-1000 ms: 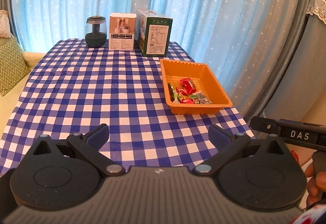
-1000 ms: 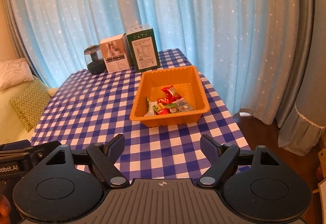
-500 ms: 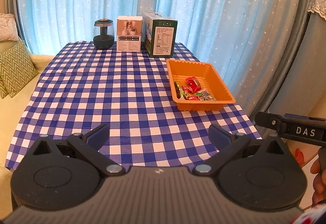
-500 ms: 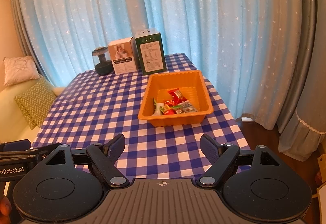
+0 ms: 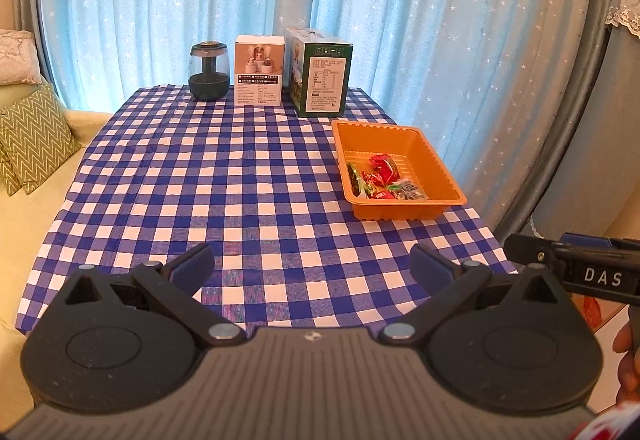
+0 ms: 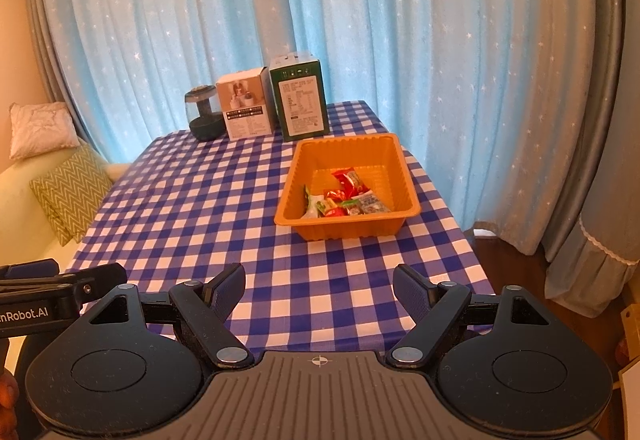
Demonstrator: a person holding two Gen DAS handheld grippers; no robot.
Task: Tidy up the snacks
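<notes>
The left hand-held gripper (image 5: pixel 312 264) hangs with its fingers spread wide and nothing between them, and the right hand-held gripper (image 6: pixel 318 282) is the same: splayed and empty. Over the last second both have drawn back and up from the surface (image 5: pixel 224 176). The near edge of the checked cloth now shows in both views, and the orange tray (image 5: pixel 408 214) sits farther off and smaller than it did. The snacks (image 5: pixel 380 180) lie bunched in the near half of that tray, and no wrapper shows loose on the cloth. Judging by that, the gathering looks finished and this retreat reads as the close of the task, not an approach.

The left view takes in the cloth's left edge and the zigzag cushion (image 5: pixel 32 136) beside it, plus the right tool's arm marked DAS at the frame's right. The right view looks more squarely into the tray and shows the floor and curtain hem to the surface's right. Individual wrappers are too small to count, perhaps five or six. Behind stand a dark jar (image 5: pixel 209 70), a white box (image 5: pixel 259 70) and a green box (image 5: pixel 324 80).
</notes>
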